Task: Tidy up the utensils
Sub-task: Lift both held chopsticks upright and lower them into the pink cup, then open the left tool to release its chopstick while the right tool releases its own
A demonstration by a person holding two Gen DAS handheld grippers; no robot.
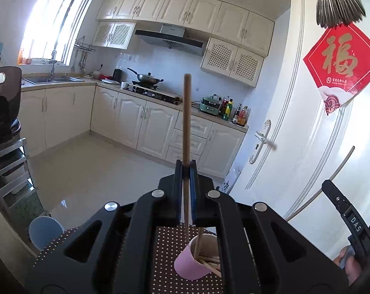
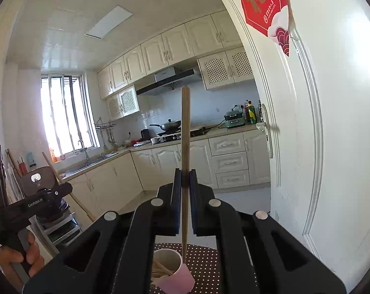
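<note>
Chopsticks (image 1: 210, 263) lie slanted inside pink cup (image 1: 192, 264) on dotted bench (image 1: 167, 250); above cup, left tongs (image 1: 186, 169) and right tongs (image 2: 185, 174) each pinch one upright pale wooden chopstick (image 1: 186, 112).

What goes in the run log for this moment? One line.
left gripper: shut on chopstick | right gripper: shut on chopstick | both above pink cup

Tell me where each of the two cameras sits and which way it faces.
Left wrist: sits on the left gripper, facing kitchen cabinets; its chopstick stands upright above the pink cup. The right gripper shows at the right edge.
Right wrist: sits on the right gripper, tilted higher toward the ceiling, clamping another chopstick. The left gripper and a hand show on the left.
Shared: cup, stove, white door.
</note>
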